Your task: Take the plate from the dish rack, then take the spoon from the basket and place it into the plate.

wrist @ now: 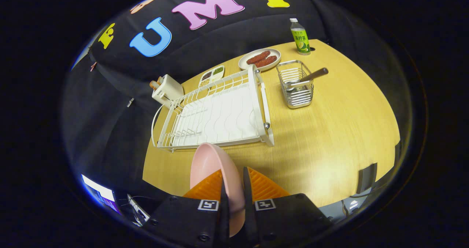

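Observation:
A pink plate stands on edge between my fingers, and my gripper is shut on its rim, holding it above the near part of the wooden table. Just beyond the plate lies the white wire dish rack, with nothing standing in it. Farther off and to the right of the rack stands a metal wire basket. A spoon with a brown handle leans in it, handle poking out to the right.
Behind the rack sit a white toaster-like box, a small divided tray of food and a plate of sausages. A green-labelled bottle stands at the far edge. A screen glows below the table's near left corner.

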A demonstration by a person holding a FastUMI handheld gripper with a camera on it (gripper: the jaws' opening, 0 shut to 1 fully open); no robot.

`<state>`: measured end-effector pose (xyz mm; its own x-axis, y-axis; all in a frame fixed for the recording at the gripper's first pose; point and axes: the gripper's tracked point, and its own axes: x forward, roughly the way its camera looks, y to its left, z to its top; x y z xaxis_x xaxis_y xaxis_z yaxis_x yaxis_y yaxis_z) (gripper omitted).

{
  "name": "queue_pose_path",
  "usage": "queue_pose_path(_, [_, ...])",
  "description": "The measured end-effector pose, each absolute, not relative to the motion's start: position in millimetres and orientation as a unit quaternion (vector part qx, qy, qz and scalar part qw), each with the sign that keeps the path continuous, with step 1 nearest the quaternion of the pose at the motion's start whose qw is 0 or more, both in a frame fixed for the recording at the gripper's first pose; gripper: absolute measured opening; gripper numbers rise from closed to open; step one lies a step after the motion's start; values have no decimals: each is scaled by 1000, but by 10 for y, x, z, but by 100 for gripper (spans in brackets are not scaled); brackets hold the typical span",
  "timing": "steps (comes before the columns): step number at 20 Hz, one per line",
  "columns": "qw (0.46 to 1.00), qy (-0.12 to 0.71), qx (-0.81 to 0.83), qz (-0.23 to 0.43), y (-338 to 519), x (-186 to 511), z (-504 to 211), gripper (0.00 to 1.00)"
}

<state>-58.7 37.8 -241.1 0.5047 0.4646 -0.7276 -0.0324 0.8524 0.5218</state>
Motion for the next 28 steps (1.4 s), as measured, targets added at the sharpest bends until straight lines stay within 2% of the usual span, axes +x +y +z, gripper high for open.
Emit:
queue_pose_path(6, [817, 496, 245, 163, 478, -382, -3121, 21])
queue_pose_path(12, [798, 515, 272, 154, 427, -402, -3391, 24])
queue_pose_path(14, [802, 508, 277, 149, 316, -314, -3363, 30])
queue_pose_path(15, [805, 501, 281, 147, 270, -258, -3317, 40])
queue_pose_path(16, [814, 494, 271, 145, 203, -232, -3287, 60])
queue_pose_path(19, [857, 445, 222, 138, -122, -87, -3115, 97])
queue_pose_path(24, [929, 321, 145, 119, -740, 272, -2686, 98])
queue_pose_path(28, [953, 254, 104, 131, -999, 530, -2478, 98])
